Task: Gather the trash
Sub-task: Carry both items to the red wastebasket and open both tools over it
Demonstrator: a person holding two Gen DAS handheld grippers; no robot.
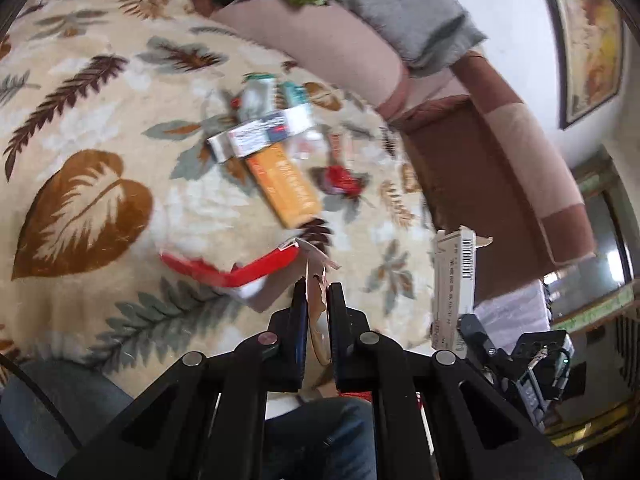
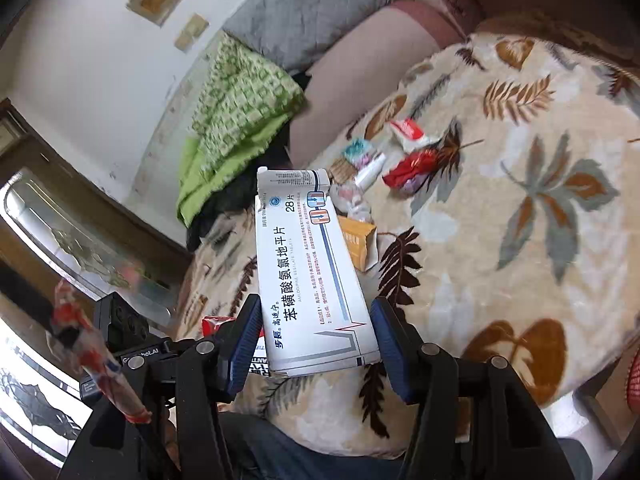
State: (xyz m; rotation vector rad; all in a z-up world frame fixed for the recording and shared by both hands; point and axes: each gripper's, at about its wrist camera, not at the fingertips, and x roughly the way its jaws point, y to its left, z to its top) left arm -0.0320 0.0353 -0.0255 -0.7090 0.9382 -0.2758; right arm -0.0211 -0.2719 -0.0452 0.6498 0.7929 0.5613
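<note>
The right hand-held gripper [image 2: 316, 336] pinches a white medicine box [image 2: 310, 268] across its short side, one blue pad on each long edge near the box's lower end. The box's long axis runs straight out along the fingers, away from the camera, and its opened end flap points toward the far edge of the bed. In the left wrist view the same box [image 1: 454, 288] stands edge-on, barcode side showing, lifted clear of the blanket.

The left hand-held gripper [image 1: 316, 292] is pressed almost together on a thin torn wrapper [image 1: 316, 276]; the wrapper stands upright between the fingers, its ragged end pointing away from the camera. From the right wrist view it shows as a blurred red and white strip [image 2: 86, 344] rising from that gripper.

The remaining trash lies in a loose heap on the leaf-patterned blanket [image 1: 92, 128], toward the far edge of the bed beside the pink bolster [image 1: 320, 44]. An orange box [image 1: 286, 182] lies flat with its long axis slanting toward the near edge, and a white box [image 1: 260, 134] lies crosswise over its far end. A crumpled red wrapper [image 1: 340, 180] sits just beside them, and a flattened red carton [image 1: 236, 270] lies nearer, close to the left fingers.
</note>
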